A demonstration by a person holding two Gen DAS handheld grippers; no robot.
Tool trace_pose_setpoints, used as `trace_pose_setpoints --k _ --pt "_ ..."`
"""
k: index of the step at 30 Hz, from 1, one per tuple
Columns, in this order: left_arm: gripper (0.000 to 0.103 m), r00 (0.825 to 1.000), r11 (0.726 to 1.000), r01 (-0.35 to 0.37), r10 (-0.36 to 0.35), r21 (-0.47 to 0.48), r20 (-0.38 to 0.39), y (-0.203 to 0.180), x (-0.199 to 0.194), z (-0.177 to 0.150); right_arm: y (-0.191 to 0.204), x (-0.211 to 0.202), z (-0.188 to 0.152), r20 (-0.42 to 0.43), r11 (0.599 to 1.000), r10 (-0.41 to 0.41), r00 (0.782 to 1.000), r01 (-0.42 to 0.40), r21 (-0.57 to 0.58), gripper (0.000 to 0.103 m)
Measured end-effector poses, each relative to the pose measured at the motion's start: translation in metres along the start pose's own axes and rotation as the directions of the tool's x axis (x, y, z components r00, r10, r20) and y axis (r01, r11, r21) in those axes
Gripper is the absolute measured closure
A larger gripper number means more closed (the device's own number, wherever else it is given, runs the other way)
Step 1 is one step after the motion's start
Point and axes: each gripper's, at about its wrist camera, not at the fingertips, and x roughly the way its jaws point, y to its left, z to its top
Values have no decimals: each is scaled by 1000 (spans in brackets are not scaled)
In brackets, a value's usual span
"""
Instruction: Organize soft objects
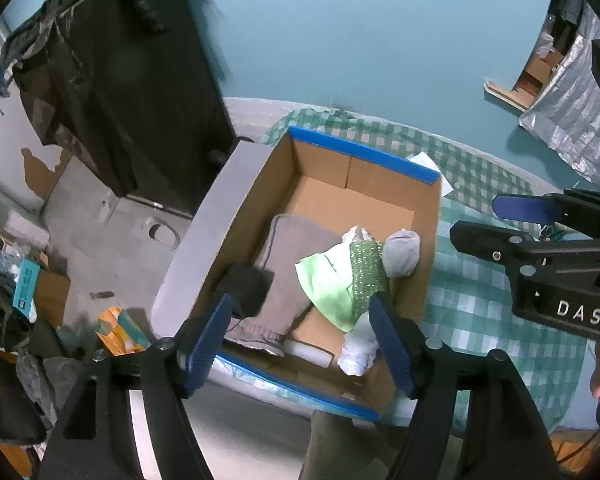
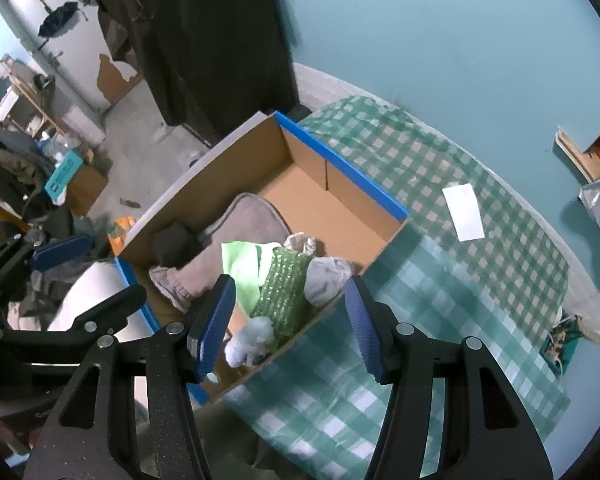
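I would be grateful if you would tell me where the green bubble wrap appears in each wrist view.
Left wrist: green bubble wrap lies right of centre, inside the cardboard box.
Right wrist: green bubble wrap lies just left of centre, near the box's near wall.
Shared landmark: the grey rolled sock touching its right side.

white paper (image 2: 464, 212) on green checked cloth (image 2: 440, 184); dark wardrobe (image 1: 132, 92).

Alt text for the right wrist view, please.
Open right gripper hovers empty over a cardboard box holding a grey cushion, green cloths and socks, on a green checked cloth; white paper lies beside it.
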Motion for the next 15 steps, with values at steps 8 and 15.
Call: trace_pose_setpoints --k 8,15 --pt "26 1000 999 6 -7 46 30 -20 -22 -10 -12 -33 -15 50 999 4 999 -6 41 46" --pt "21 998 998 22 -25 58 55 -33 -43 -15 -22 -61 -28 101 997 -1 995 -7 80 46"
